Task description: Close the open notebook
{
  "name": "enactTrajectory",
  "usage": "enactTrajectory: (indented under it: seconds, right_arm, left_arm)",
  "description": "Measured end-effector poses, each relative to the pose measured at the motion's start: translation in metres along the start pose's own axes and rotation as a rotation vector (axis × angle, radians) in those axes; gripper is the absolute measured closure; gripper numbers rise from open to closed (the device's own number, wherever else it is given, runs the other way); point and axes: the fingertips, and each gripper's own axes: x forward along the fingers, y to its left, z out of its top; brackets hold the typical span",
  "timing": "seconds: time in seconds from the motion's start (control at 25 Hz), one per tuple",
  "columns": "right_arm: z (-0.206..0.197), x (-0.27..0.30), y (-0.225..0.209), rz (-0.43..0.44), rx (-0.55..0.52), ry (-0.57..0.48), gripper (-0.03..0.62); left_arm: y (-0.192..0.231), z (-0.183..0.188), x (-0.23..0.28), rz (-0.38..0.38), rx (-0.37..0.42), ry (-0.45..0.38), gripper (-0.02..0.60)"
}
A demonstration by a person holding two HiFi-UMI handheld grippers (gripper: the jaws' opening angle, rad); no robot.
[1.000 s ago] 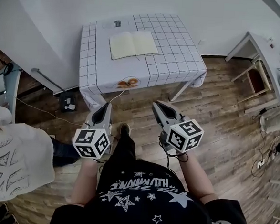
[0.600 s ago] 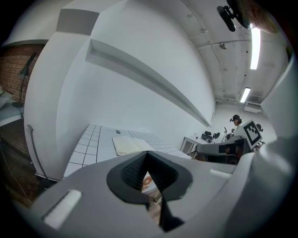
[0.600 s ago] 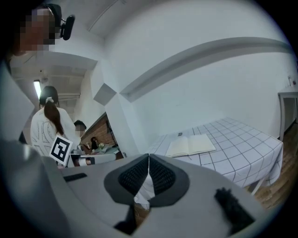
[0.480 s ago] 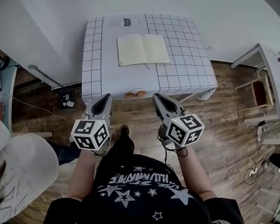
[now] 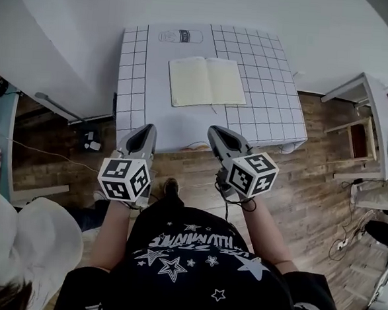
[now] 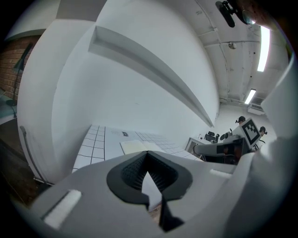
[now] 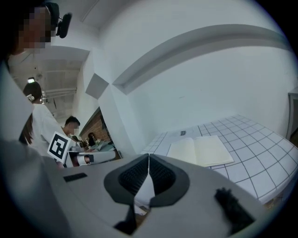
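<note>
Both claws are empty with pads pressed together: left claw (image 5: 144,132) and right claw (image 5: 217,131) hover short of the tabletop's (image 5: 134,80) near edge. Beyond them the notebook (image 5: 207,82) lies open and flat around the tabletop's middle, spine running near-to-far. Suggest the left claw pins the left page by the spine while the right claw spreads, pinches the right cover's outer edge and swings it over. Watch for the book sliding.

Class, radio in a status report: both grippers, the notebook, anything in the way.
Left gripper and right gripper shut, empty, short of the table. Notebook open, flat on it. Nothing in the way.
</note>
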Motion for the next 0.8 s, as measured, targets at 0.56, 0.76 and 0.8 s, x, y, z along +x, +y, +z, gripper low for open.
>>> enactTrajectory:
  seconds: [0.56, 0.76, 0.8]
  right_arm:
    - [0.002, 0.086, -0.029, -0.030, -0.020, 0.117, 0.579]
    - [-0.007, 0.100, -0.034, -0.020, -0.019, 0.180, 0.577]
    - [-0.007, 0.104, -0.034, -0.012, -0.024, 0.190, 0.577]
  left_arm:
    - [0.070, 0.018, 0.058, -0.020, -0.031, 0.037, 0.572]
    - [0.076, 0.012, 0.064, -0.017, -0.047, 0.058, 0.572]
    - [0.077, 0.012, 0.065, -0.013, -0.050, 0.060, 0.572]
